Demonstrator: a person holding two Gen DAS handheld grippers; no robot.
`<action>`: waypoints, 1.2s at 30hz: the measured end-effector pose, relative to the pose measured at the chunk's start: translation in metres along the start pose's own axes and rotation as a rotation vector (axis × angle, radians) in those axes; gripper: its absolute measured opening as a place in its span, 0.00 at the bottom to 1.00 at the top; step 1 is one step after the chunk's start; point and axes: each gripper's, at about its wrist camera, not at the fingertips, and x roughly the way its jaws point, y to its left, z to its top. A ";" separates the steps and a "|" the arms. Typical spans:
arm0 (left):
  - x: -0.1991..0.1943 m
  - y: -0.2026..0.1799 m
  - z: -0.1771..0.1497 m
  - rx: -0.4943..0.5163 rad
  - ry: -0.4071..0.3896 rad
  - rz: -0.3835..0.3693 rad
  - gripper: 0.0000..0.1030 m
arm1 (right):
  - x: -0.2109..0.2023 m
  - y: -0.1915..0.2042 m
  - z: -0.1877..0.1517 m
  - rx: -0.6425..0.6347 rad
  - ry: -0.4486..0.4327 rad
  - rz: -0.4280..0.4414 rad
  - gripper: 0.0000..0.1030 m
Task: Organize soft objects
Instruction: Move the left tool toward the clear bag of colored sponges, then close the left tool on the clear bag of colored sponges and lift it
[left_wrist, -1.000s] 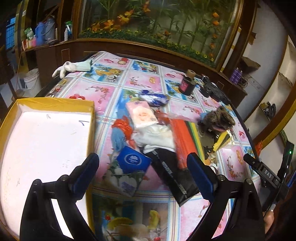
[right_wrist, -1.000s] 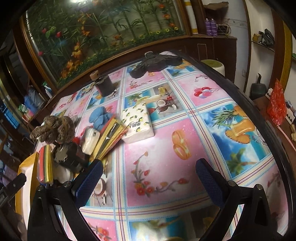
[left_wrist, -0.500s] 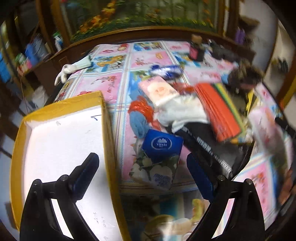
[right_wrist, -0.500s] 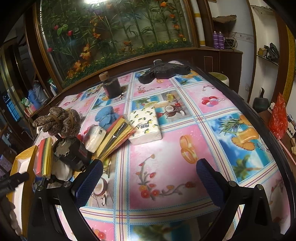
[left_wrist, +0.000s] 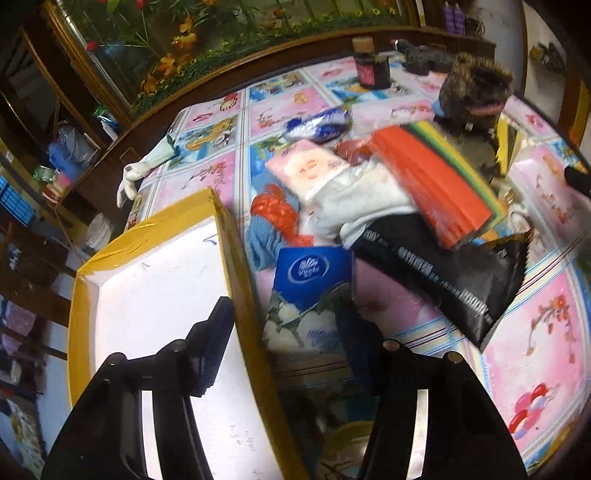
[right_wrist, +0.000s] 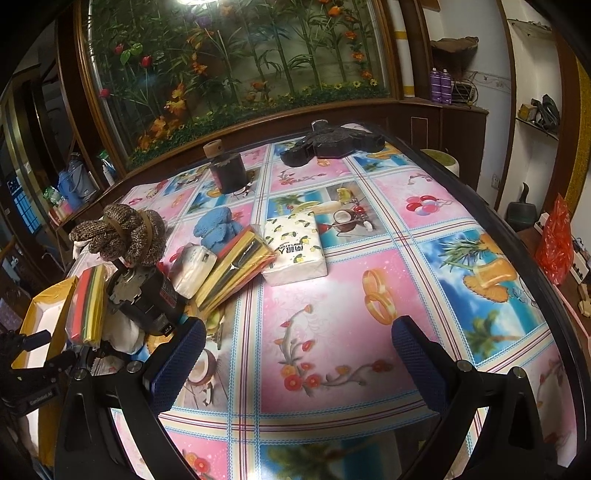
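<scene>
Both the left gripper (left_wrist: 284, 336) and right gripper (right_wrist: 299, 365) hang wide open over a flowery tablecloth (right_wrist: 332, 295) piled with stuff, fish tank (right_wrist: 236, 62) behind.

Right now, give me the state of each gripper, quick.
Left gripper: open, holding nothing, straddling the yellow box wall.
Right gripper: open, empty, above the tablecloth.

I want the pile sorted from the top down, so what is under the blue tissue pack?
The blue tissue pack lies on a floral tissue pack, overlapping its upper part. Whatever lies beneath the floral pack is covered.
</scene>
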 end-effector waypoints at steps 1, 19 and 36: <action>-0.002 -0.001 0.001 0.000 -0.017 -0.024 0.54 | 0.000 0.000 0.000 0.001 0.001 0.000 0.99; 0.021 -0.047 0.006 0.221 0.088 -0.008 0.43 | 0.004 0.007 -0.001 -0.031 0.012 0.003 0.99; -0.027 -0.036 -0.032 0.070 0.043 -0.287 0.13 | 0.009 0.007 -0.002 -0.033 0.038 0.012 0.99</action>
